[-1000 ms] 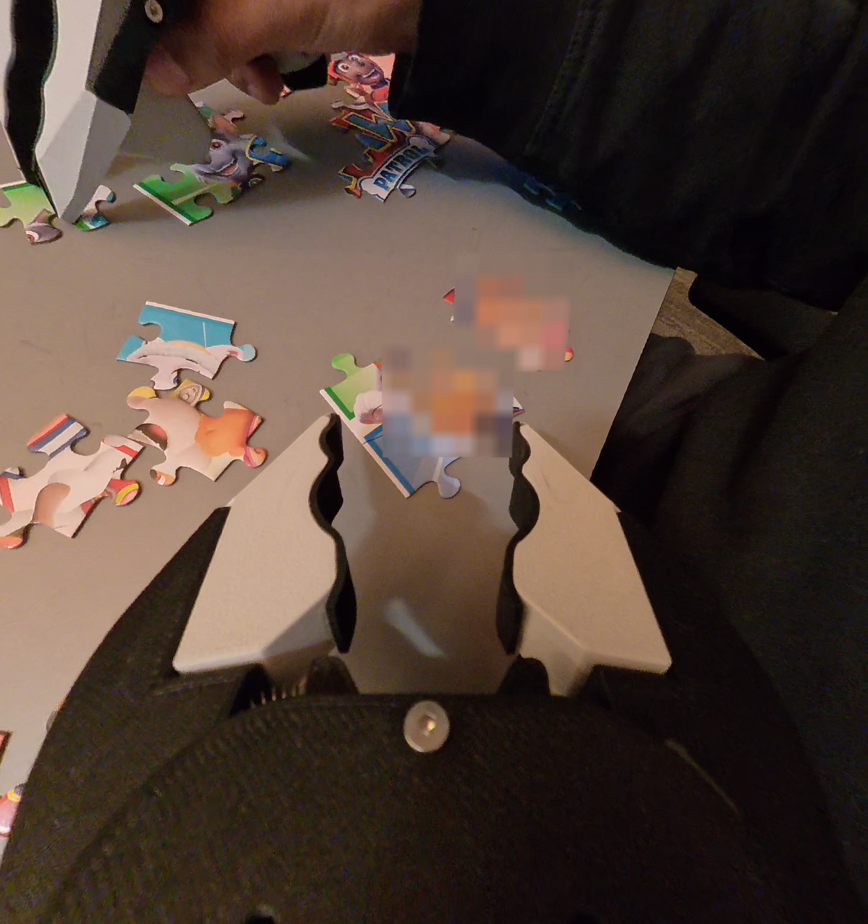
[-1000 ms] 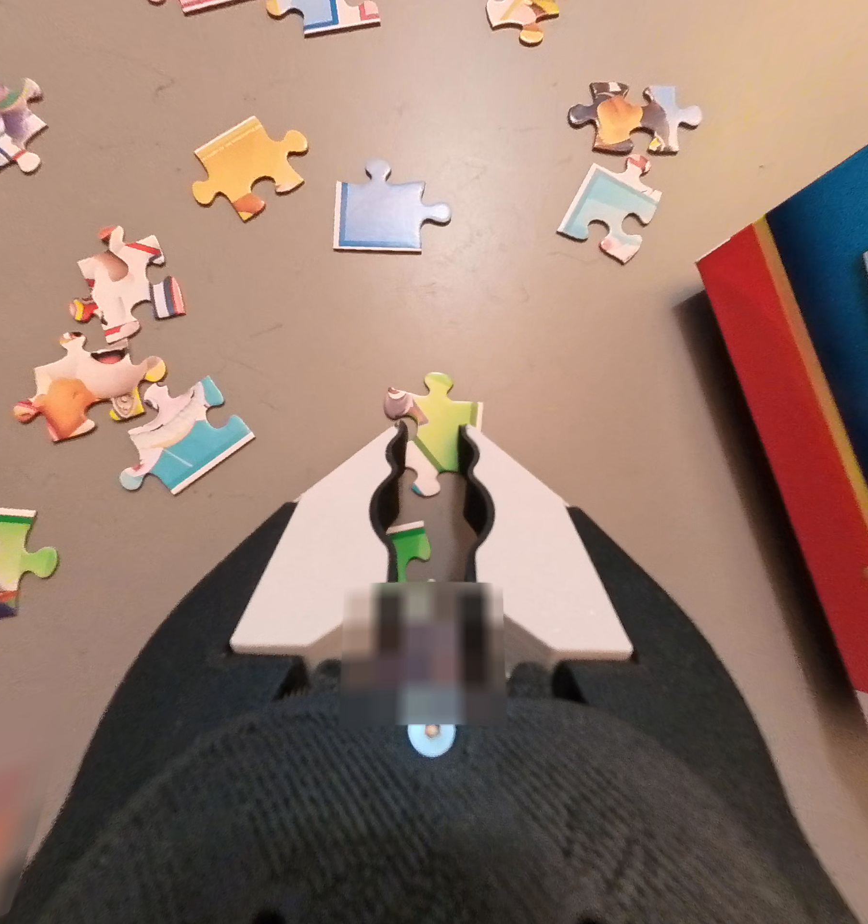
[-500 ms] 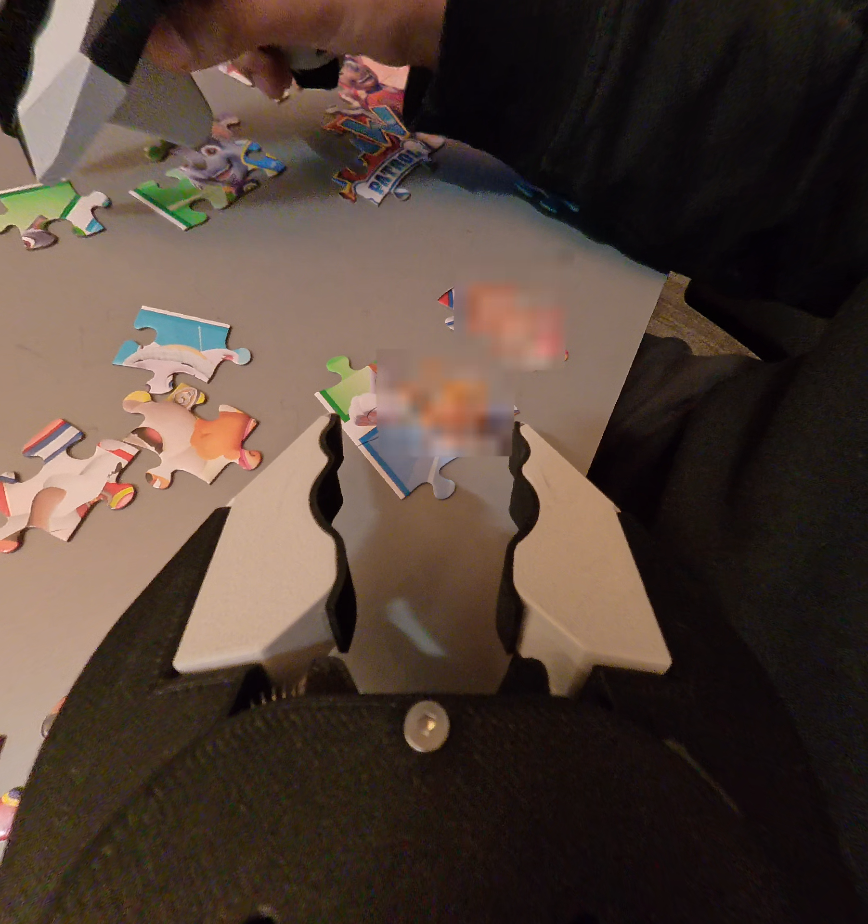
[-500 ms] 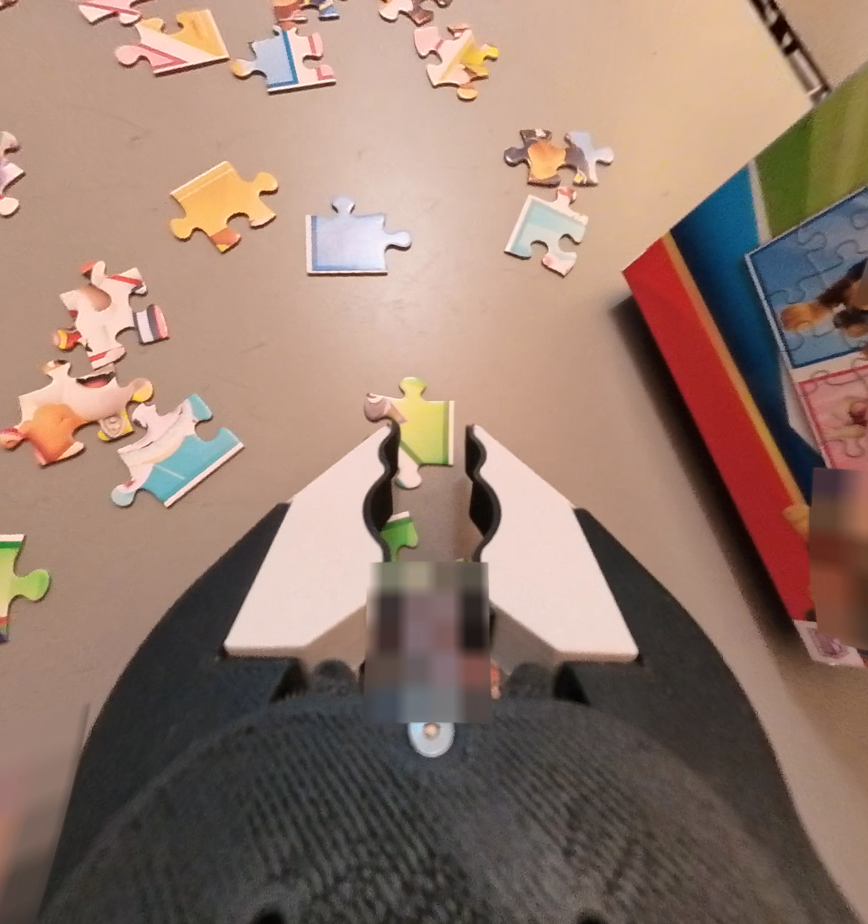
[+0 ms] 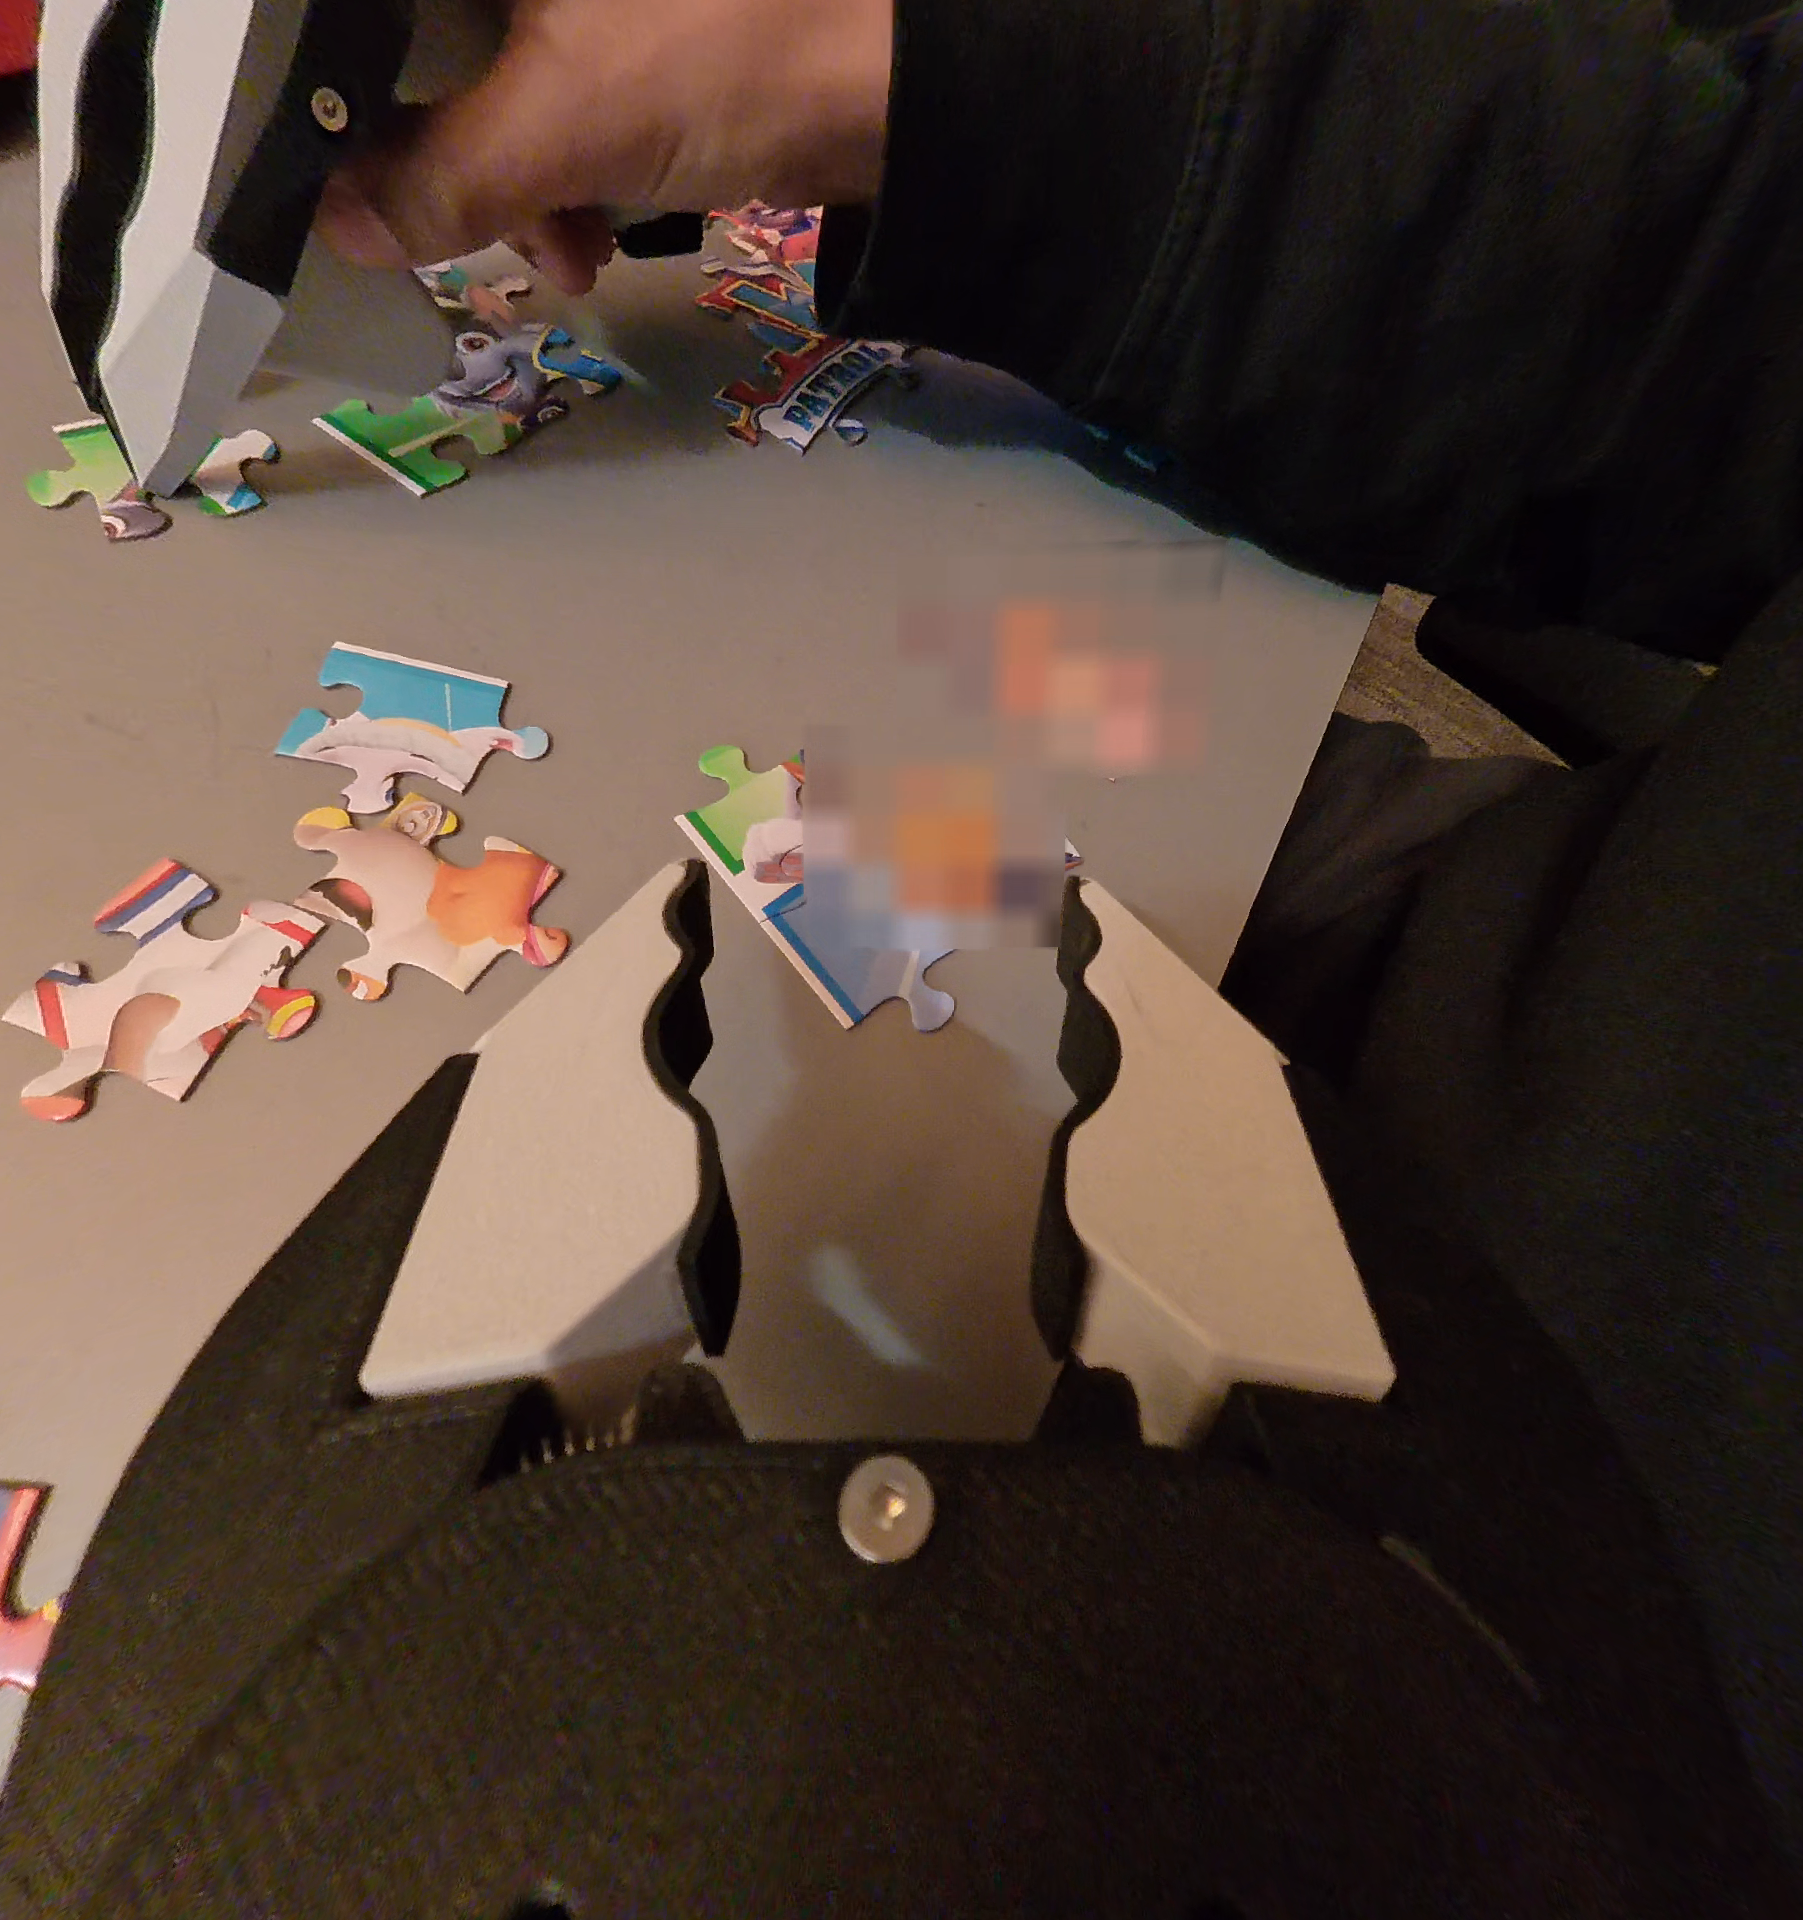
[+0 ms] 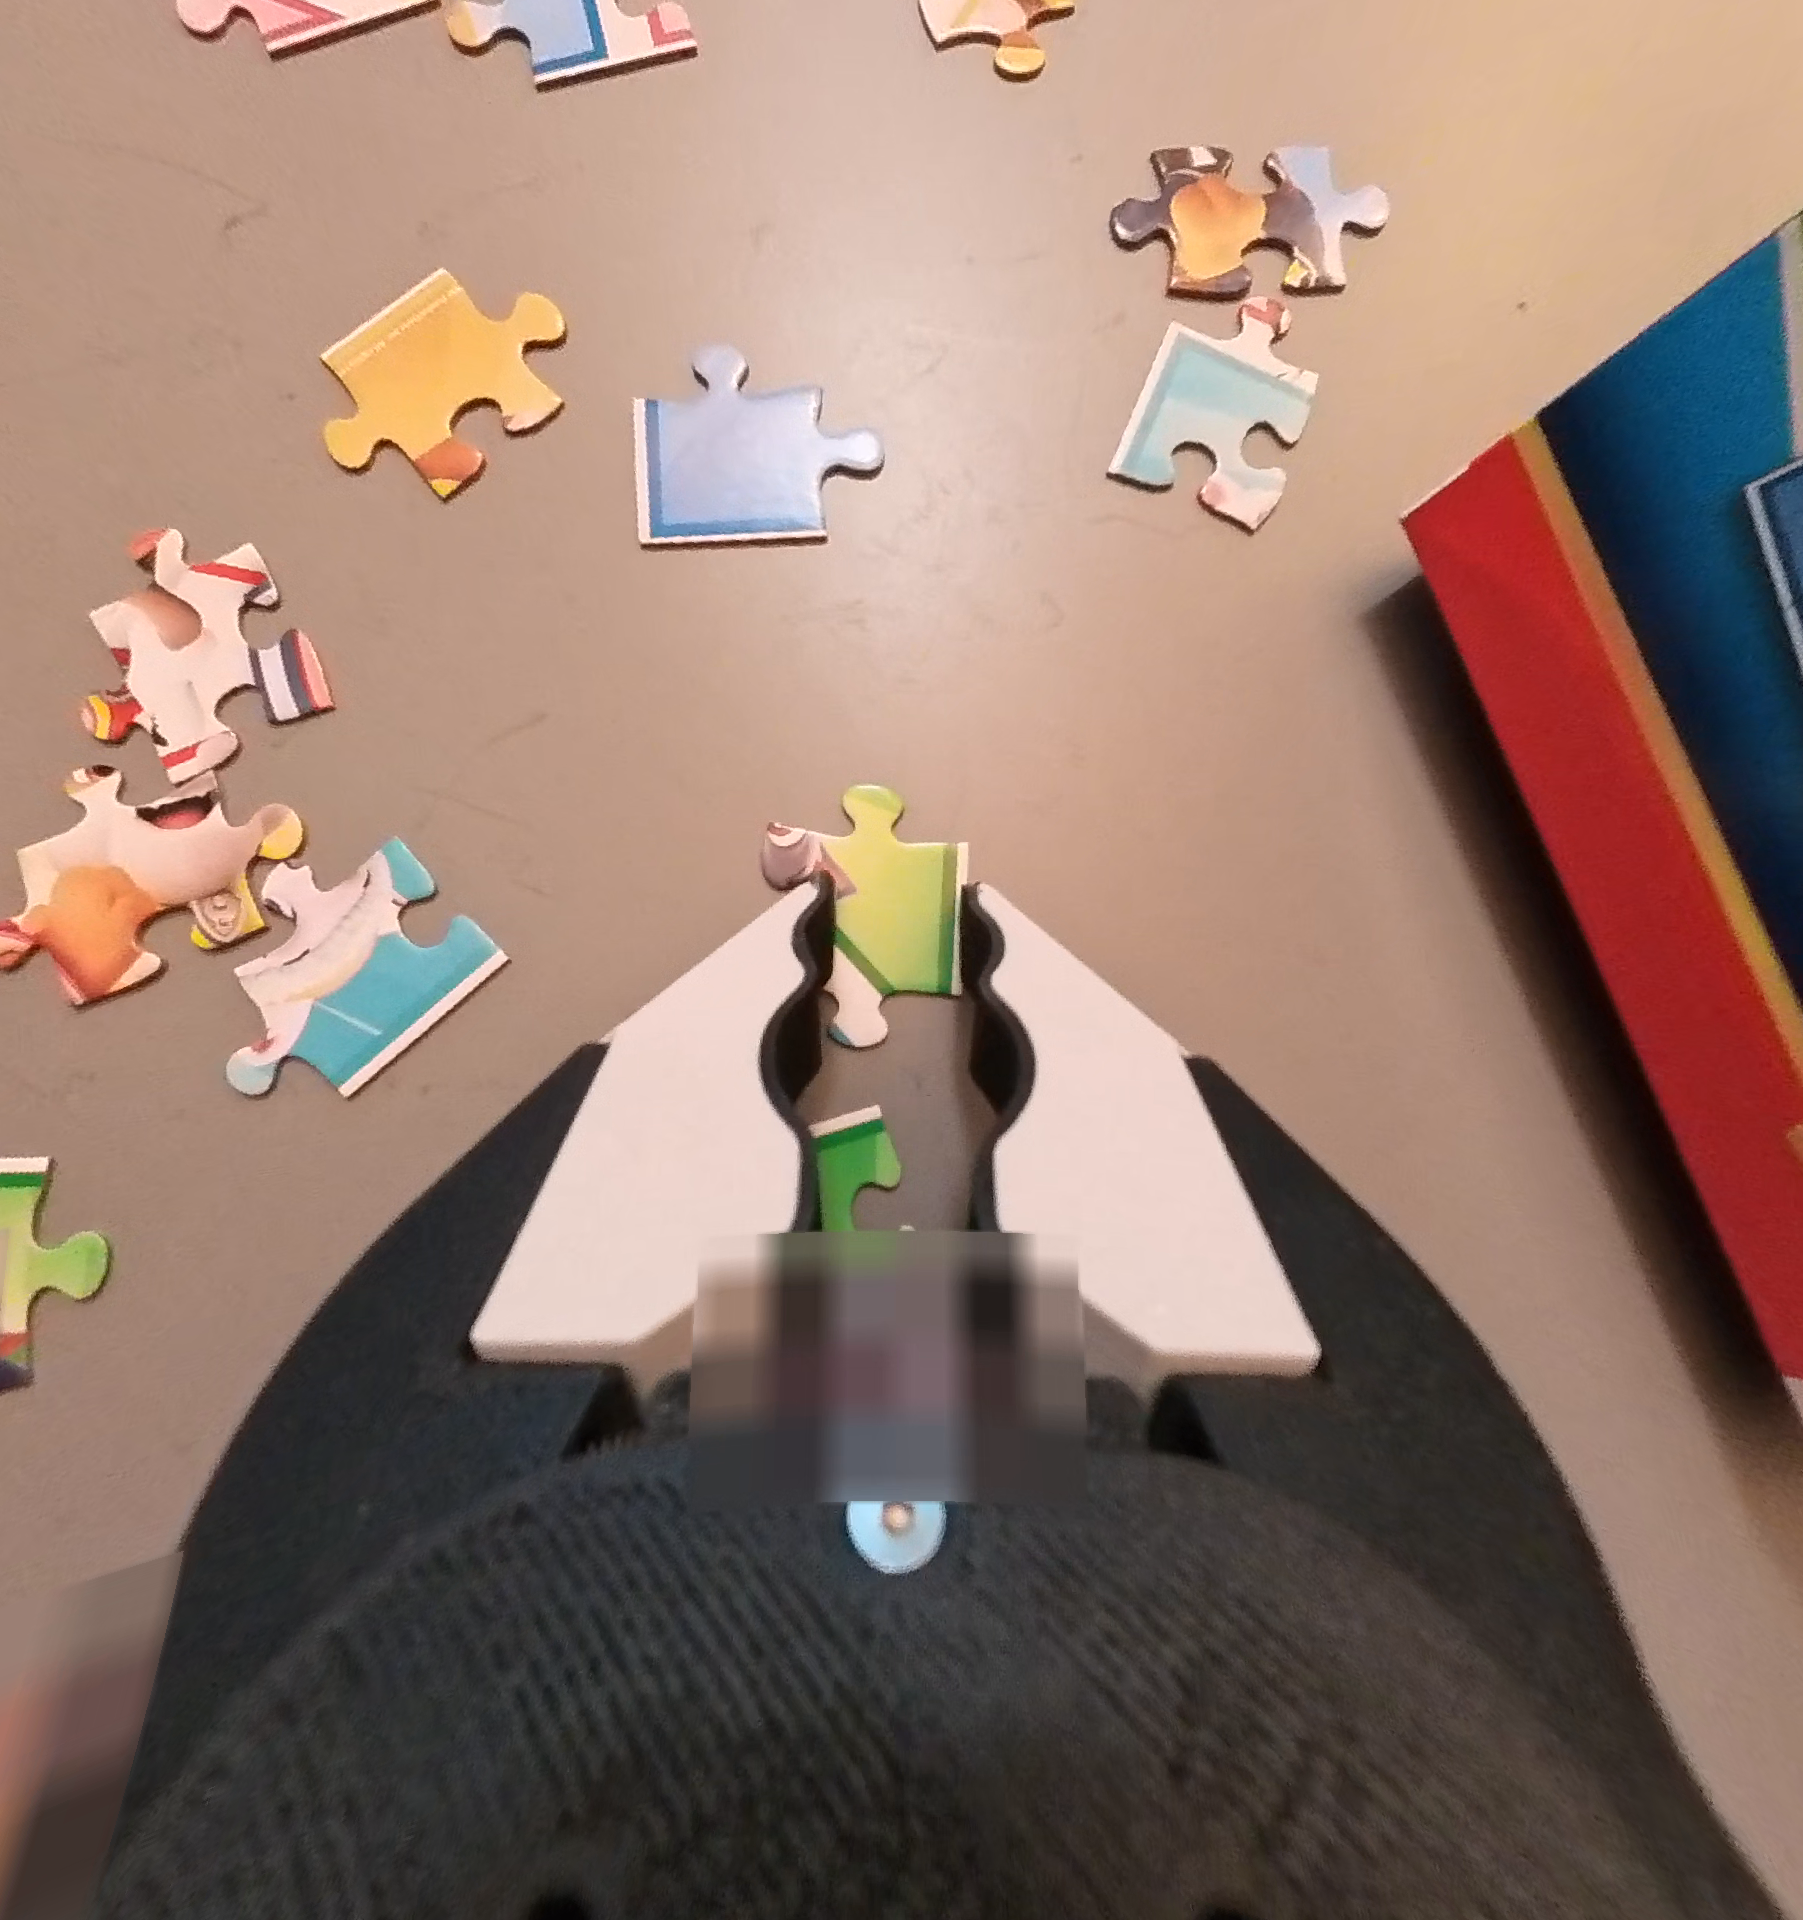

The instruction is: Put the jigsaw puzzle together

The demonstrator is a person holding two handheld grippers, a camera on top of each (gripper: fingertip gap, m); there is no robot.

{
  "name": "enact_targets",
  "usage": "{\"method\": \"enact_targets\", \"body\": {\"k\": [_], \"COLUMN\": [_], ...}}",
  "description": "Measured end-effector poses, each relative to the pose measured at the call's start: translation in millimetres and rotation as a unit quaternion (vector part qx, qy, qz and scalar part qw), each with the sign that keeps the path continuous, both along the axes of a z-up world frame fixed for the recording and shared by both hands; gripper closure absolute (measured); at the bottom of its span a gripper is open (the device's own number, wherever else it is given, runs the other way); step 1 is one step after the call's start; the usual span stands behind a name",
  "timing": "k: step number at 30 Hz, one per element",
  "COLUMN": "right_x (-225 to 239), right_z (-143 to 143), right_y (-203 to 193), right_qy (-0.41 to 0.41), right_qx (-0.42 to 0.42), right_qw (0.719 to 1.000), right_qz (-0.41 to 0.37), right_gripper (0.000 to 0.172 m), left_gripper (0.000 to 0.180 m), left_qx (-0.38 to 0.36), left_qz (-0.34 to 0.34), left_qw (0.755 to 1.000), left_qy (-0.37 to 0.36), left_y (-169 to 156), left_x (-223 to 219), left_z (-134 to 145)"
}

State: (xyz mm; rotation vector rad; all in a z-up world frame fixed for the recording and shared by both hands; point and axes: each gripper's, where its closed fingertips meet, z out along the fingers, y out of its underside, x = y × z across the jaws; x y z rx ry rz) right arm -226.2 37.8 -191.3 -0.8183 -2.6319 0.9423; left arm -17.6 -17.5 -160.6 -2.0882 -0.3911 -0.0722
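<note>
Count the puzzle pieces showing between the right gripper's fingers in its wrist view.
2: a lime-green piece at the fingertips; a darker green piece farther back, partly under the blur, which may hide more.

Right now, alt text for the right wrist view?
The right gripper has its fingertips down on either side of a green puzzle piece lying on the grey table. Loose pieces lie scattered around, with a red and blue puzzle box at the right.

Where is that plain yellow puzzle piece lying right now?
In the right wrist view, the yellow puzzle piece lies flat on the table, upper left, just left of the pale blue piece.
</note>
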Motion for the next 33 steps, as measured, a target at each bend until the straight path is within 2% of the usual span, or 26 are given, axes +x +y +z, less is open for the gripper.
{"method": "enact_targets", "body": {"k": [9,10,11,18,23,26,31,33], "right_x": [3,4,4,4,-7,-9,-6,-5], "right_z": [2,4,7,15,8,0,0,0], "right_y": [-2,-3,-4,5,14,10,3,2], "right_qy": [-0.002,0.000,0.004,0.019,0.007,-0.016,-0.013,-0.008], "right_qx": [-0.018,-0.025,-0.030,-0.026,-0.019,-0.022,-0.004,0.003], "right_qw": [1.000,1.000,1.000,0.999,1.000,1.000,1.000,1.000], "right_qz": [-0.005,-0.002,-0.001,-0.012,-0.024,-0.015,0.004,0.002], "right_gripper": [0.150,0.165,0.166,0.157,0.132,0.125,0.146,0.148], "left_gripper": [0.116,0.116,0.116,0.116,0.116,0.116,0.116,0.116], "left_qx": [0.005,0.005,0.004,0.005,0.004,0.006,0.013,0.016], "left_qz": [0.002,0.002,0.002,0.000,-0.002,-0.001,0.001,0.001], "left_qw": [1.000,1.000,1.000,1.000,1.000,1.000,1.000,1.000], "left_qy": [0.001,0.001,0.001,-0.003,-0.004,-0.003,-0.006,-0.008], "left_y": [-2,-2,-2,-1,0,0,-1,-1], "left_x": [0,0,0,0,1,1,-1,0], "left_z": [2,2,2,1,0,1,3,4]}}
